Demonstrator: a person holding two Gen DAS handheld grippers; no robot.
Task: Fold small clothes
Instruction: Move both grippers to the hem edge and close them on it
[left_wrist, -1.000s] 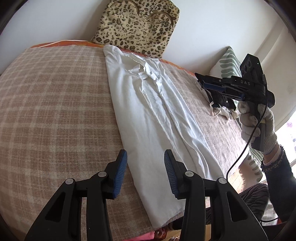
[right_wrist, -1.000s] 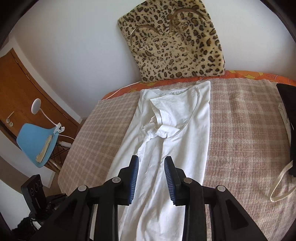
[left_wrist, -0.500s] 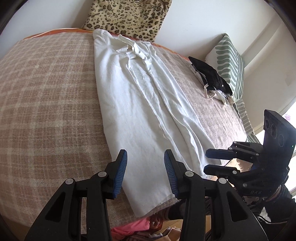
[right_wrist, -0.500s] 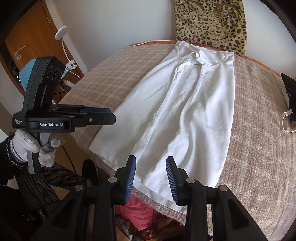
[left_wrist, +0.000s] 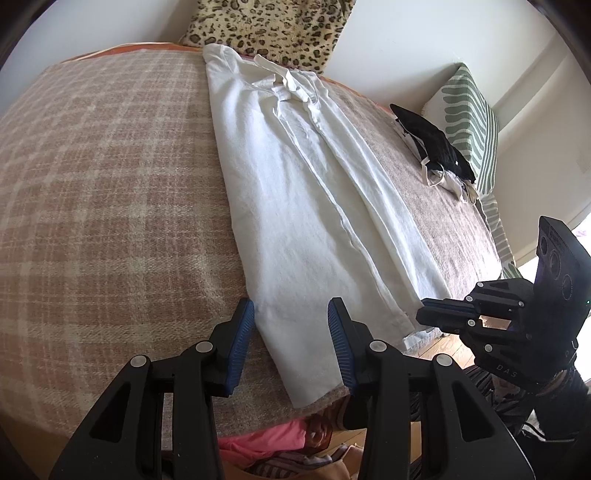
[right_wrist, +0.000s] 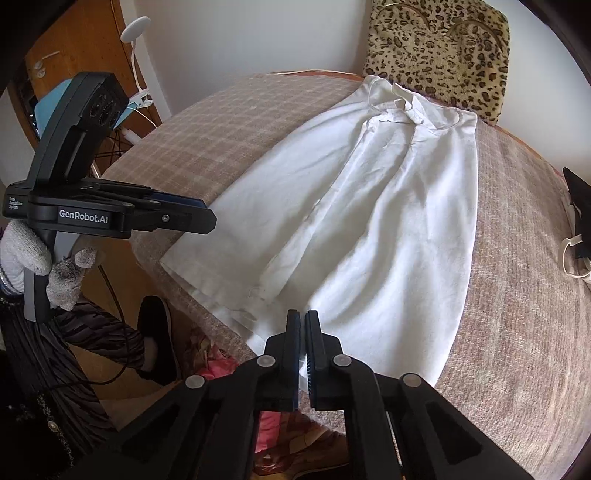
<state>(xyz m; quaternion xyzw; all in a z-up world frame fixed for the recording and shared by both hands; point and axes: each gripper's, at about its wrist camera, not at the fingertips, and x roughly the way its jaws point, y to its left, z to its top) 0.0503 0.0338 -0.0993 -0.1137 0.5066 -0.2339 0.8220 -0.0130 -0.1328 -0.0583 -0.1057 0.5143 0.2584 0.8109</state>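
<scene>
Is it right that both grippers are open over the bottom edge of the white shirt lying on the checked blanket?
Not quite. Only the left gripper is open, at the shirt's bottom edge on the checked blanket. The right gripper is shut on the hem, as the right wrist view shows; white cloth shows between its fingers.

Home bedroom, plaid-covered bed (left_wrist: 110, 192), striped pillow (left_wrist: 469, 122)

"GenRobot.AI" on the left gripper (right_wrist: 207, 218); "DAS" on the right gripper (left_wrist: 424, 316).
</scene>
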